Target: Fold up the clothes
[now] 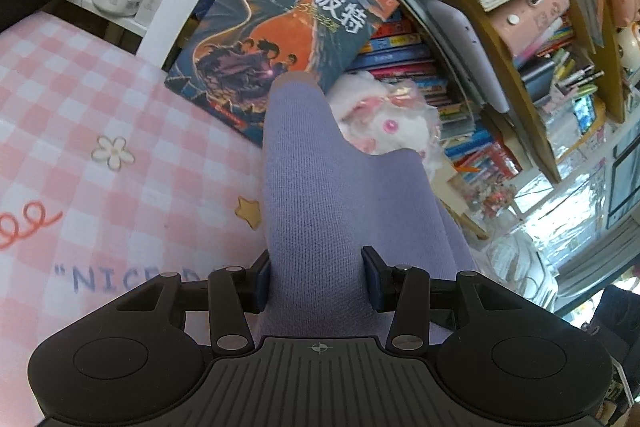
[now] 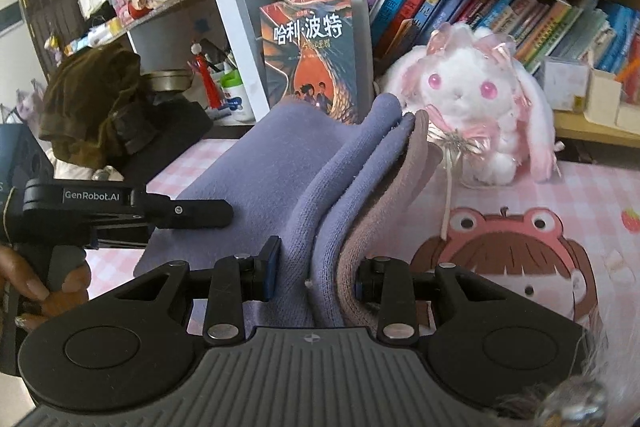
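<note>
Pads of my right gripper (image 2: 316,275) clamp a bunched stack of purple cloth (image 2: 256,171), several layers thick, with a mauve layer (image 2: 384,211) on the outer side. My left gripper (image 1: 318,279) pinches another part of the same purple cloth (image 1: 320,195), jaws closed on it. Cloth hangs lifted between both claws above the pink checked table cover (image 1: 100,99), in front of the book (image 2: 316,55) and plush bunny (image 2: 464,99). I judge a fold is being carried. To do it well I keep both grips level, edges lined up, tension even, and lower flat onto the cover, clear of the bunny.
</note>
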`<state>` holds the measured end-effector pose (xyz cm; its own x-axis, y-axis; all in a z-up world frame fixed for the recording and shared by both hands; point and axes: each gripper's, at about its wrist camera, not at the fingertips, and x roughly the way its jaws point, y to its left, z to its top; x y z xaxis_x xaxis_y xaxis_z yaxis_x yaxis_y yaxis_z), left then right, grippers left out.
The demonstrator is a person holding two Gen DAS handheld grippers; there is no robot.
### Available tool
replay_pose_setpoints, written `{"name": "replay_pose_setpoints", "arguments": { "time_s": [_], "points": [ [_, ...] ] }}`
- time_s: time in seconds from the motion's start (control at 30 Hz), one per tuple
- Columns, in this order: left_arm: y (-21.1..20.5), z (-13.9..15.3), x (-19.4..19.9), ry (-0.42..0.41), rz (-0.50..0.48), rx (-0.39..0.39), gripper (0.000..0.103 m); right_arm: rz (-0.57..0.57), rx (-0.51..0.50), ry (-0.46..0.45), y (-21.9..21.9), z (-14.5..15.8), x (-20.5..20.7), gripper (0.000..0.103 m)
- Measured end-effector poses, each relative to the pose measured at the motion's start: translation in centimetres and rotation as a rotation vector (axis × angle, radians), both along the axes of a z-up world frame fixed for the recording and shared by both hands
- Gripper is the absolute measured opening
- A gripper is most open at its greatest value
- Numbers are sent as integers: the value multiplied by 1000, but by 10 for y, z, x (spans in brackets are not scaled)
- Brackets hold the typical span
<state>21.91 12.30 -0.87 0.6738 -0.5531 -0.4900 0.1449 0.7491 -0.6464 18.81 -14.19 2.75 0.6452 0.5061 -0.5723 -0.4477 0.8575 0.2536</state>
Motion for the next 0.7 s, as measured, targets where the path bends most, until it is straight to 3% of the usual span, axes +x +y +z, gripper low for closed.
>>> {"name": "replay_pose_setpoints", "arguments": {
  "time_s": [0.2,0.4,0.57,0.7],
  "points": [
    [7,-11,21,1,34,6,43,35,-40,-15,14,-9,33,30],
    [12,-38,37,88,80,26,45,-18,-14,81,14,-46,60,33],
    [12,-41,39,111,88,27,49,-75,74,159,4,-67,73,40],
    [12,-36,39,127,100,44,55,-91,56,162,4,-65,74,49]
  ]
}}
